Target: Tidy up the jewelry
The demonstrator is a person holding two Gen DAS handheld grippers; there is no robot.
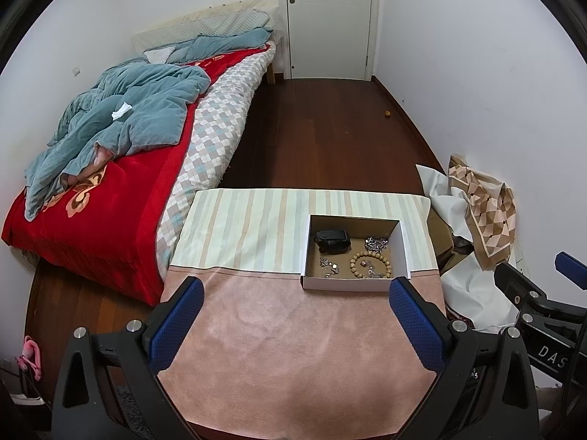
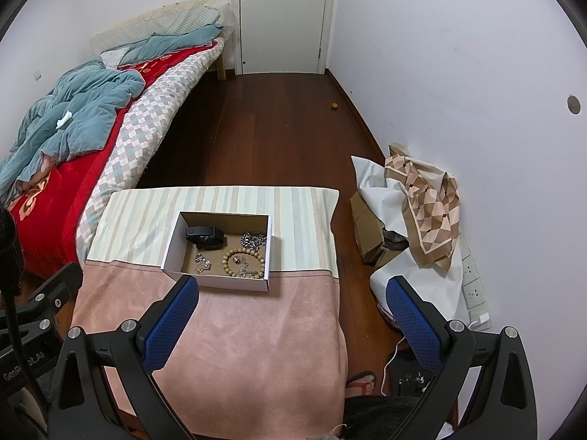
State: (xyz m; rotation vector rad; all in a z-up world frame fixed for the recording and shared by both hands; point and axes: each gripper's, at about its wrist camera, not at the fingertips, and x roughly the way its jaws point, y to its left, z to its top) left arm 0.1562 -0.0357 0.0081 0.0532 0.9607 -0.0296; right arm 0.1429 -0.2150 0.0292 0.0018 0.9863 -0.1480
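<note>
Both claws hang above the near, pink part of the worktop (image 1: 293, 348), well short of the box. Left claw (image 1: 295, 330): jaws spread wide, nothing between the blue pads. Right claw (image 2: 293, 326): likewise wide apart and empty, offset toward the right edge of the worktop.

All jewelry seen lies in the open white cardboard box (image 1: 345, 285), which sits on the striped part of the cloth, toward the right. Contents: a black watch or band (image 1: 332, 241) at far left, a wooden bead bracelet (image 1: 370, 264) at near right with small metal pieces inside its ring, a silver chain (image 1: 376, 244) at far right, and a loose cluster of small silver pieces (image 1: 328, 267) at near left. No jewelry shows outside the box.

Judgement: no piece is grasped; either the sorting is near its start or everything is already collected. I cannot tell which.

If a pick follows: come down from above, inside the walls, to avoid nudging the light box. The bracelet is the easiest grip: pinch one side of the ring. Chains will likely snag or trail, so lift slowly. Steady the box with the other claw.

Writing: partial letters "DAS" on the right tool body, seen in the left view; partly legible print on the left tool body in the right view, not readable with confidence. No labels on the box.
</note>
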